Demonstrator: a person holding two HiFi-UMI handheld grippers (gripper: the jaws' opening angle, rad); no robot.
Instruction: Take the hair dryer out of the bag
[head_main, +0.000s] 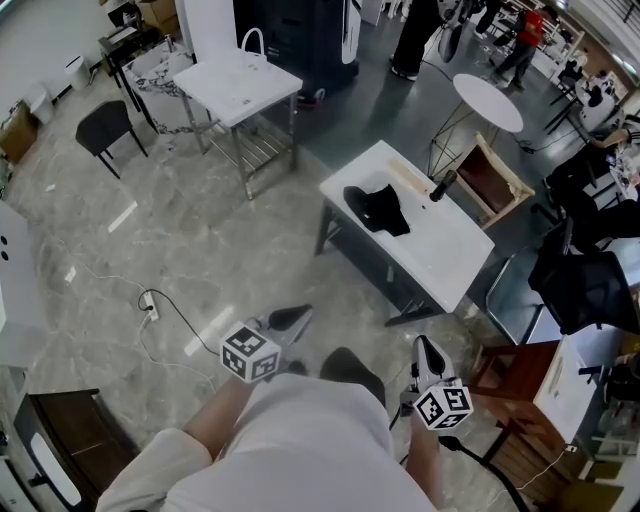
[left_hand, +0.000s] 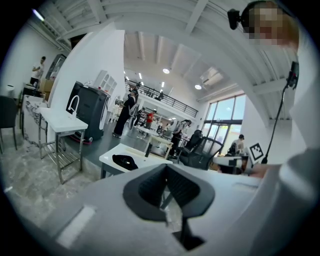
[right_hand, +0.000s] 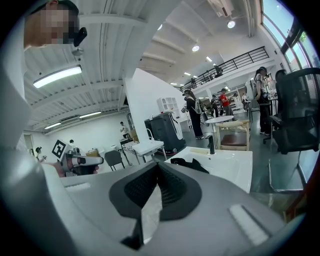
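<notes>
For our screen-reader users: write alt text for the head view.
Seen from above, a person holds a left gripper and a right gripper, jaws shut and empty, some way short of a white table with a black bag on it, on a marble floor.

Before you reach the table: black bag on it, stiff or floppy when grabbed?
Probably floppy: the black bag lies slumped in an irregular shape on the white table, with no firm edges showing. It would likely bunch or drag across the smooth top rather than lift cleanly. Its humped middle hints at something inside, so weight may sit unevenly; the contents aren't visible.
</notes>
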